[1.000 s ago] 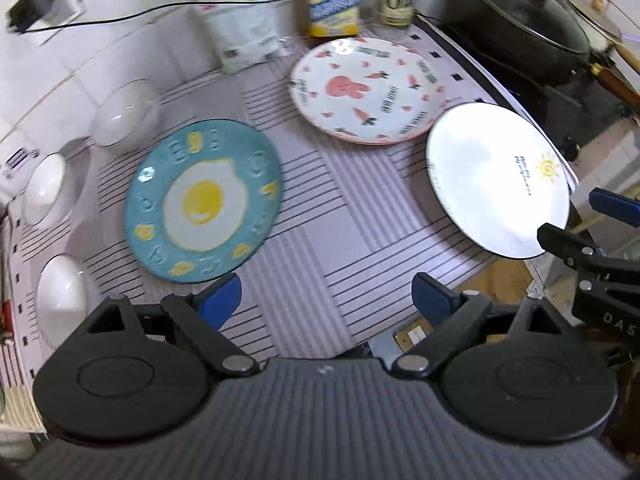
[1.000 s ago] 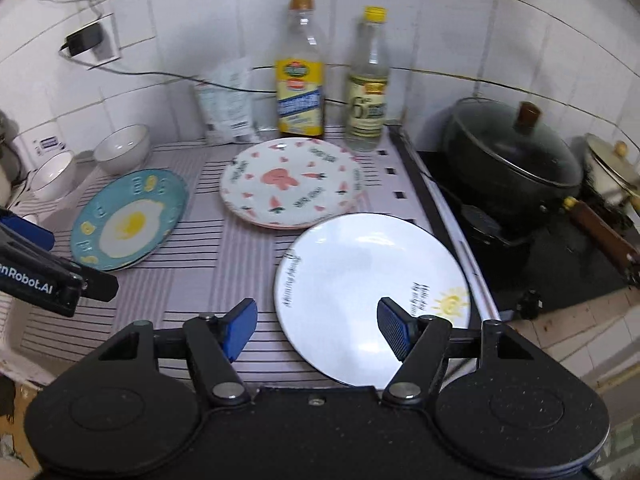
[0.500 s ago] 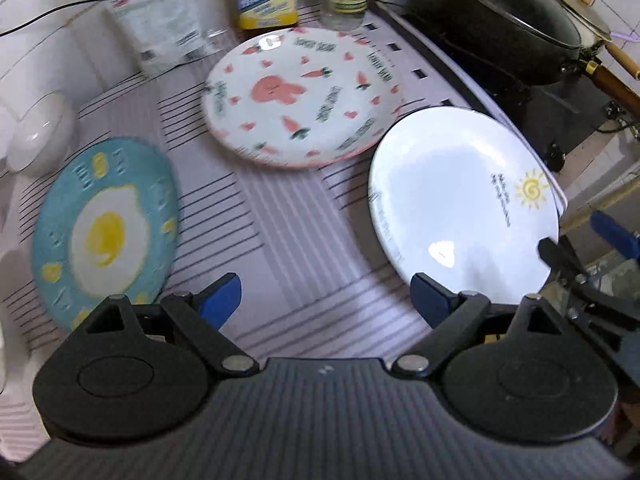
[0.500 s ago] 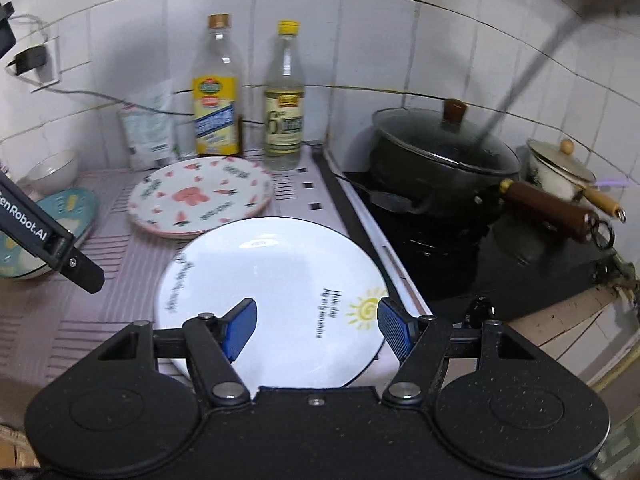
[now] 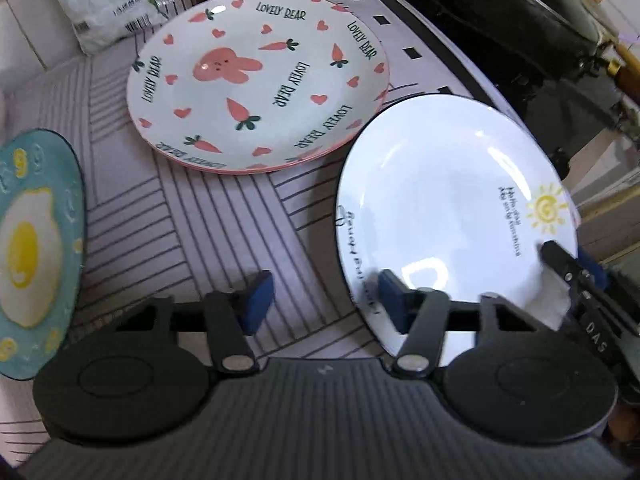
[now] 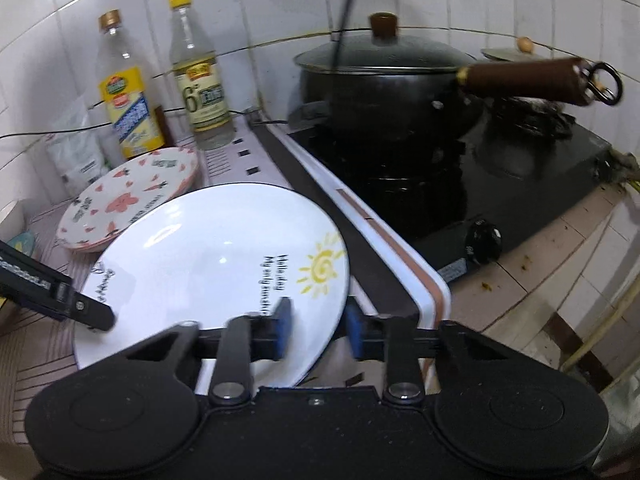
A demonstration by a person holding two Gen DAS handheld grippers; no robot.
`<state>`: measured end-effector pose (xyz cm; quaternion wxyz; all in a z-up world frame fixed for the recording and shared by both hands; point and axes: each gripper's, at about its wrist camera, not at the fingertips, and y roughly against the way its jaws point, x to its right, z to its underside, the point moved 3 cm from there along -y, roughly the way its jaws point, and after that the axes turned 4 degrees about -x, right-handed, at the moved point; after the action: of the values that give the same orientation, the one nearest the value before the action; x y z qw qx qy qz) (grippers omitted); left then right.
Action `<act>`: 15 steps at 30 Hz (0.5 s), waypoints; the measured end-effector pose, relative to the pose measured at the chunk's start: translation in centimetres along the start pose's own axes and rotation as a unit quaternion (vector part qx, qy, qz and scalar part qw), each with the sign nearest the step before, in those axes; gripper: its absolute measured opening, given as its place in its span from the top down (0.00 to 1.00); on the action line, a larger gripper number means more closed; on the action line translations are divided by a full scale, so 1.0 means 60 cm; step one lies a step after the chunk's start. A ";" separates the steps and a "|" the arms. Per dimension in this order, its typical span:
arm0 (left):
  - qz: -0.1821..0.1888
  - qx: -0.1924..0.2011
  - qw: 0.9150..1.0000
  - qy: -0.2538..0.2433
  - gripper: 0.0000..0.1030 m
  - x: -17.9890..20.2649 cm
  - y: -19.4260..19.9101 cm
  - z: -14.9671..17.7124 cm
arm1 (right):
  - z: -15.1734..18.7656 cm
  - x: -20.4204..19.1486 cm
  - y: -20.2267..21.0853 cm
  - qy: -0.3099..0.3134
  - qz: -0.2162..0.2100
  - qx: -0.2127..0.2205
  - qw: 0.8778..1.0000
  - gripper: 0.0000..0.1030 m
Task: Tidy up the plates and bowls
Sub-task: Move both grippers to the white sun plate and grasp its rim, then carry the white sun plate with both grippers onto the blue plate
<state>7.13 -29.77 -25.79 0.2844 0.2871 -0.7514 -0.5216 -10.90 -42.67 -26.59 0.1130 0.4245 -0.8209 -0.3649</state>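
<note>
Plates lay spread over a striped grey mat (image 5: 208, 216) on a tiled kitchen counter beside a black stove. Nearest the stove sat the white plate (image 5: 444, 200), glossy, dark-rimmed, printed with a yellow sun and small script that began "Hello day"; the remaining words were too blurred to read. Behind it rested the rabbit plate (image 5: 256, 80), scattered with pink hearts and carrots and lettered "LOVELY BEAR" several times around a pink rabbit. At the mat's left edge lay the blue plate (image 5: 36, 248), its centre painted as a fried egg.

The right gripper (image 6: 316, 330), marked "DAS" on its side, had just been closing and stood pinched on the white plate's near rim, one blue pad above it and one beneath. The left gripper (image 5: 324, 300) had also just been closing; its jaws stood half apart, one pad over the white plate's left edge, the other above bare mat, and no grip showed.

Two bottles (image 6: 200, 76) stood against the wall, one labelled with a large "6".
</note>
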 end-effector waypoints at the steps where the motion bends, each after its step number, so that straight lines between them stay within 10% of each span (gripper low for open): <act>1: 0.006 -0.002 1.000 0.003 0.58 0.001 -0.002 -0.001 | 0.000 0.004 0.001 -0.006 -0.006 0.000 1.000 0.80; 7: 0.028 -0.001 1.000 -0.001 0.81 0.018 -0.008 -0.006 | -0.004 0.019 -0.001 -0.028 -0.032 -0.009 0.999 0.82; 15: 0.034 0.006 0.999 0.017 0.74 0.021 -0.017 -0.008 | -0.001 0.036 -0.018 -0.076 -0.091 -0.028 0.993 0.77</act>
<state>6.77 -31.29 -26.49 0.3129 0.2722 -0.7587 -0.5024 -11.54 -44.80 -27.58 0.0286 0.4650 -0.7745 -0.4278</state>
